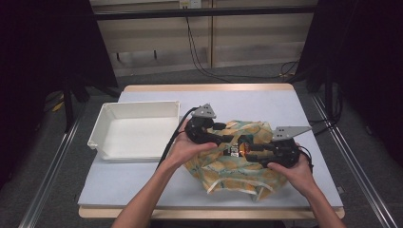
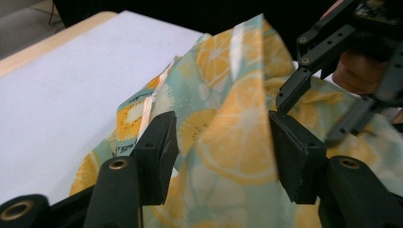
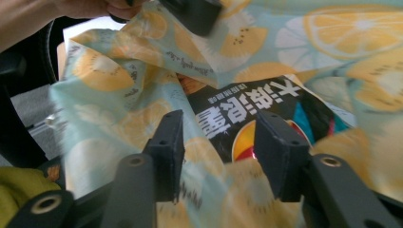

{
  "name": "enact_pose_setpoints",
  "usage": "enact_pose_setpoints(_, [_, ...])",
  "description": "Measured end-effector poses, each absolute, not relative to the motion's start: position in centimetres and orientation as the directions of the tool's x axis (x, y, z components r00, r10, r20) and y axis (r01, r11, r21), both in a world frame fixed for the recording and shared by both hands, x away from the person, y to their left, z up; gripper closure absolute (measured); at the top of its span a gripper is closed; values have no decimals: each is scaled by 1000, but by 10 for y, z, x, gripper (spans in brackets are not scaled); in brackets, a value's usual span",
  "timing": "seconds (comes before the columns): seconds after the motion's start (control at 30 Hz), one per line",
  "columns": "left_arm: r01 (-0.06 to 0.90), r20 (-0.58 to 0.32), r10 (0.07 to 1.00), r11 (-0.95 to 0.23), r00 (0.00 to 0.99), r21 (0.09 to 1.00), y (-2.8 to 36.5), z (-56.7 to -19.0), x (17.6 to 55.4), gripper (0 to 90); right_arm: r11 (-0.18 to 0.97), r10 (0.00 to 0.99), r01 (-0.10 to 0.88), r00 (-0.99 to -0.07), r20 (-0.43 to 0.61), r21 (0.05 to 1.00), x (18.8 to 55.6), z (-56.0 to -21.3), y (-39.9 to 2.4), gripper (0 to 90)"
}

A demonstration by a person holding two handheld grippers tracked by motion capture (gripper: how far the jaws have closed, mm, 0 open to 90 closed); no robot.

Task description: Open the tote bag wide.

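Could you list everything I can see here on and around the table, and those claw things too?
bag: one, pale green cloth printed with orange and lemon slices, crumpled on the table's right half
snack packet: one, black with white lettering and a red and orange patch, lying in the bag's mouth
tray: one, white plastic, nothing in it, on the table's left half
table: one, pale blue top with a wooden edge
cables: several, black, on the floor behind the table
left claw: one, black, jaws open astride a raised fold of the bag
right claw: one, black, jaws open over the snack packet
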State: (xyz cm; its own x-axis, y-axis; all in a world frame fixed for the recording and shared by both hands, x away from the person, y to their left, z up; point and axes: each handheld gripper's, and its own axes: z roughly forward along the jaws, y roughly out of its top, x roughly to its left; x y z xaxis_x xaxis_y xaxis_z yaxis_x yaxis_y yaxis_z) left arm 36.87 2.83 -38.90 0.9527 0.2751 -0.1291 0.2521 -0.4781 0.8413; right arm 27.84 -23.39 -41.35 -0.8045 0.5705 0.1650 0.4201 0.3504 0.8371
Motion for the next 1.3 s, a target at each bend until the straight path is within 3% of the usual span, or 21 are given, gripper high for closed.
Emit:
enact_pose_setpoints(0.07, [257, -121, 287, -500, 950, 827, 24, -394, 372, 460, 370, 554, 427, -814, 174, 825, 284, -417, -229, 487])
enact_pose_setpoints(0.27, [295, -148, 306, -518, 941, 803, 21, -406, 382, 617, 407, 551, 456, -814, 185, 791, 292, -430, -226, 373])
enact_pose_setpoints(0.43, [322, -167, 322, -522, 932, 790, 19, -414, 389, 649, 445, 542, 455, -823, 172, 772, 289, -439, -229, 347])
enact_pose_setpoints(0.57, [339, -183, 323, -537, 929, 772, 17, -417, 394, 729, 461, 541, 454, -825, 164, 763, 283, -445, -231, 452])
enact_pose_setpoints(0.67, [353, -203, 324, -516, 924, 781, 17, -419, 396, 829, 446, 536, 465, -823, 188, 765, 279, -443, -237, 612])
enact_pose_setpoints(0.83, [367, -201, 346, -526, 916, 767, 14, -419, 401, 881, 437, 512, 439, -839, 184, 785, 268, -437, -244, 869])
enact_pose_setpoints(1.0, [385, -212, 363, -518, 908, 764, 11, -423, 404, 886, 451, 481, 416, -859, 177, 790, 253, -435, -245, 887])
enact_pose_setpoints(1.17, [392, -209, 375, -526, 903, 754, 11, -427, 405, 887, 481, 454, 399, -875, 167, 781, 241, -439, -244, 828])
enact_pose_setpoints(1.3, [393, -202, 382, -532, 902, 750, 12, -429, 406, 887, 507, 444, 415, -877, 184, 755, 232, -448, -248, 864])
